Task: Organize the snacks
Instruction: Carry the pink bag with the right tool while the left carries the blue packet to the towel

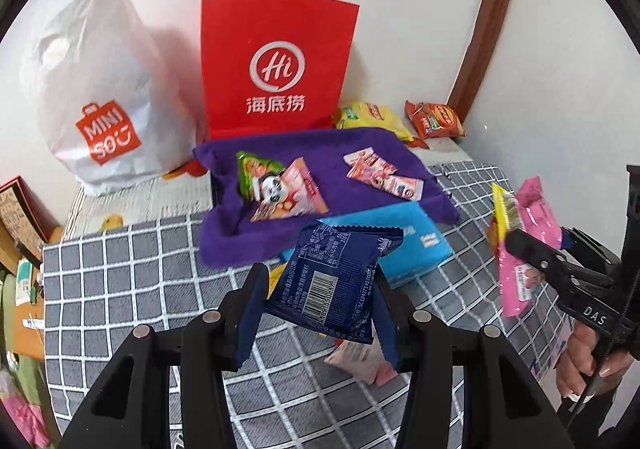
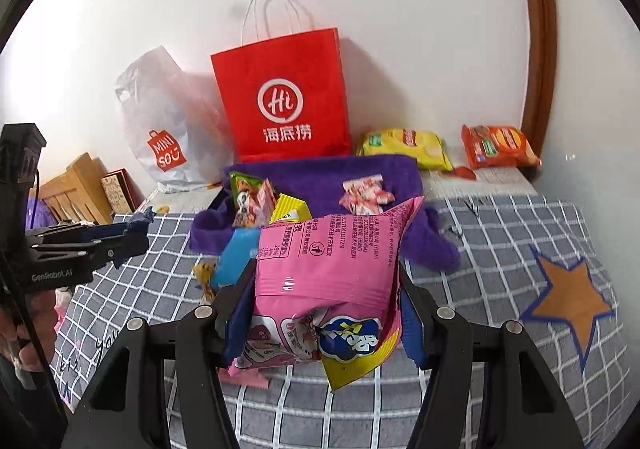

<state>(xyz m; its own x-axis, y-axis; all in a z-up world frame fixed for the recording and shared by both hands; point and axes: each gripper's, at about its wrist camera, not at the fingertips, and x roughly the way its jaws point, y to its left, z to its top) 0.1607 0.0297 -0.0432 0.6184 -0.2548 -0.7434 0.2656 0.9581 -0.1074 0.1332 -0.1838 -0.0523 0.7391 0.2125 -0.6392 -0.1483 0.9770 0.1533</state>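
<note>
My left gripper (image 1: pixel 320 289) is shut on a dark blue snack packet (image 1: pixel 334 281), held above the checked bedspread. My right gripper (image 2: pixel 326 309) is shut on a pink snack packet (image 2: pixel 332 261) with a yellow packet (image 2: pixel 352 353) clamped along with it; they also show at the right in the left wrist view (image 1: pixel 524 241). A purple cloth (image 1: pixel 328 153) beyond holds a green packet (image 1: pixel 252 173), a pink panda packet (image 1: pixel 288 197) and small pink sachets (image 1: pixel 384 173). A blue box (image 1: pixel 416 249) lies at its near edge.
A red paper bag (image 1: pixel 276 65) and a white Miniso bag (image 1: pixel 100 97) stand against the wall. A yellow packet (image 1: pixel 372 119) and an orange packet (image 1: pixel 434 121) lie at the back right. A pink packet (image 1: pixel 360 361) lies on the checked bedspread (image 1: pixel 120 269) under my left gripper.
</note>
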